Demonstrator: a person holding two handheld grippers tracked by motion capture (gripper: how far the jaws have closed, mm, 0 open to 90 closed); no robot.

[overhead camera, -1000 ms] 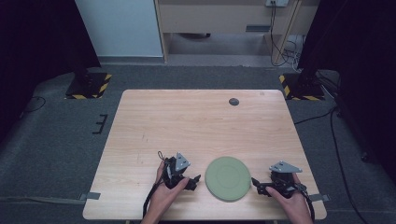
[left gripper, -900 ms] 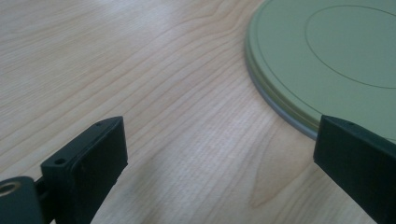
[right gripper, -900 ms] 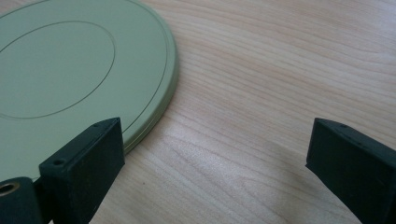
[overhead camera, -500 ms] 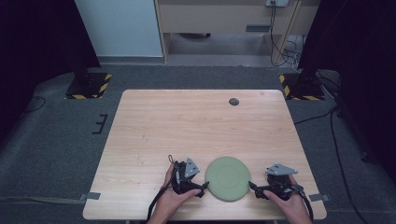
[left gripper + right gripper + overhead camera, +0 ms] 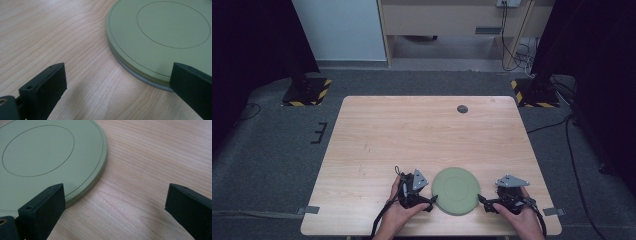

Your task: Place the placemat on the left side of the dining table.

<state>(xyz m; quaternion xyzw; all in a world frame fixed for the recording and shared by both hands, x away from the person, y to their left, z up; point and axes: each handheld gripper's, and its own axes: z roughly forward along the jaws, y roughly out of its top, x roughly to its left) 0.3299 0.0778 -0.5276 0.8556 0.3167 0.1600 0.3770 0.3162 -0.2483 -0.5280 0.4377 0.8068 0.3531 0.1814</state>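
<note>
A flat round green disc lies near the front edge of the wooden table. My left gripper is at the disc's left rim, jaws open. In the left gripper view its right jaw stands over the near edge of the disc and its left jaw over bare wood. My right gripper is at the disc's right rim, open. In the right gripper view the disc lies behind the left jaw. Neither gripper holds anything.
A small dark round object lies near the far edge of the table. The table's front edge is just below both hands. Dark floor, stand bases with yellow-black stripes and cables surround the table.
Both grippers have moved inward toward the disc; the left one came right until its jaw reached the rim, the right one shifted left.
</note>
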